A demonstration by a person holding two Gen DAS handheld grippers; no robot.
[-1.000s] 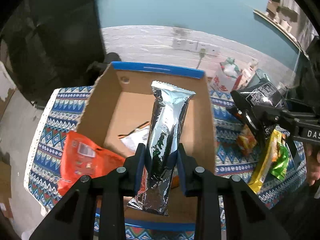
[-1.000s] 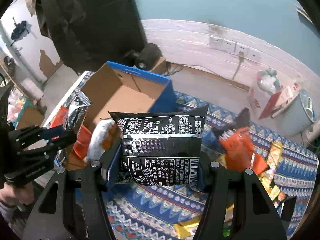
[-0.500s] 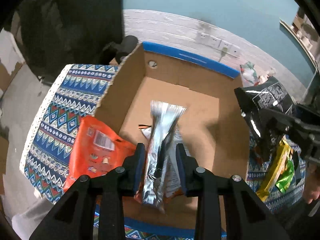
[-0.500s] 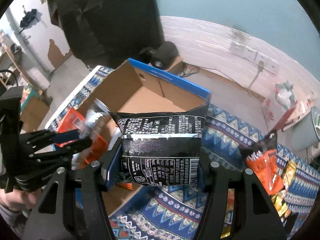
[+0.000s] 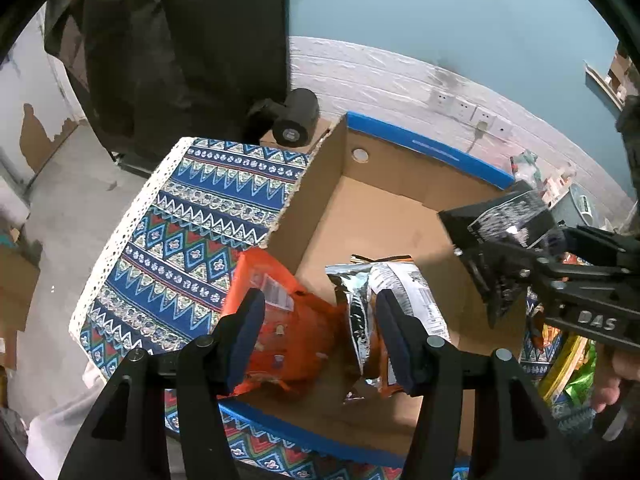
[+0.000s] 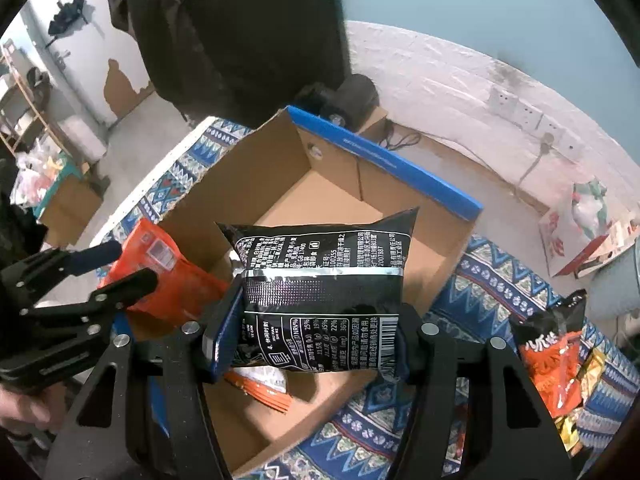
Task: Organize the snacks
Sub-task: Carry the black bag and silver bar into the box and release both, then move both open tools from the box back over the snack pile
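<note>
My left gripper [image 5: 320,332] hangs over the near end of the cardboard box [image 5: 424,148], its jaws opening. The silver snack packet [image 5: 354,308] lies loose in the box below them, close to the right finger and gripped by neither pad. An orange bag [image 5: 288,320] leans on the box's left wall. My right gripper [image 6: 312,340] is shut on a black snack bag [image 6: 320,292], held upright over the box [image 6: 380,160]. In the right wrist view the left gripper [image 6: 116,268] shows beside the orange bag [image 6: 160,276].
The box stands on a blue patterned tablecloth [image 5: 192,220]. A white and orange packet [image 5: 408,292] lies in the box. Several loose snack bags [image 6: 552,360] are heaped on the cloth to the right. A black cylinder [image 5: 296,120] sits behind the box.
The left gripper carried the silver packet down into the box and let go of it as its jaws spread. The right gripper moved left with the black bag, from above the cloth to over the box.
</note>
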